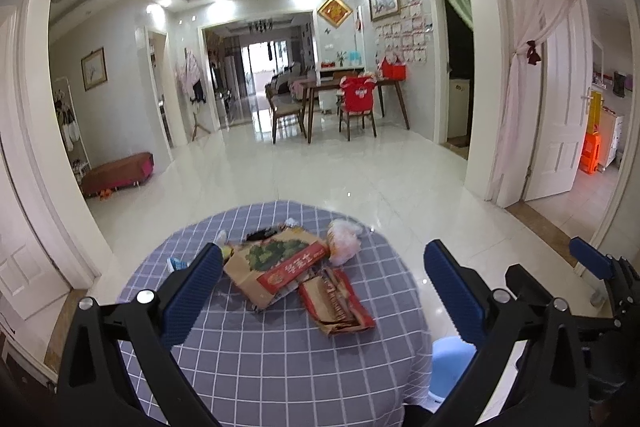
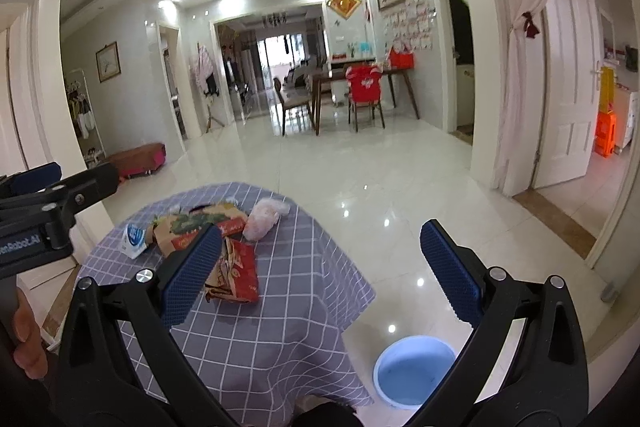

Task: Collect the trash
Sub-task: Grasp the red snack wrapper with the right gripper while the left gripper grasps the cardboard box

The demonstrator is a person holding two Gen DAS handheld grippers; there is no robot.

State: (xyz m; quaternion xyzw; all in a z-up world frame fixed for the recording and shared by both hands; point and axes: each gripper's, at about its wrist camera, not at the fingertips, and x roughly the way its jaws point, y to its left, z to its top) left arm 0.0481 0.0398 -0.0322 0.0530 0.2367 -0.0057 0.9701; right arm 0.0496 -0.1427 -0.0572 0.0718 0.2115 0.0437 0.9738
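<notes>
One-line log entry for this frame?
phase: pre-grasp | left gripper: open, empty | right gripper: open, empty | trash: red wrapper, cardboard box on table | blue bin: on floor

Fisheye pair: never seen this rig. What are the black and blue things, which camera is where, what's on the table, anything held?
No robot here: a person carries a hand-held gripper in each hand, each with a fisheye camera looking forward along its two blue-padded fingers. The left wrist view shows the left hand-held gripper; the right wrist view shows the right hand-held gripper. Both are open and hold nothing. On the round table with a checked cloth lies trash: a flattened cardboard box, a red wrapper, a crumpled plastic bag and a small blue-and-white packet. A light blue bin stands on the floor to the table's right.
</notes>
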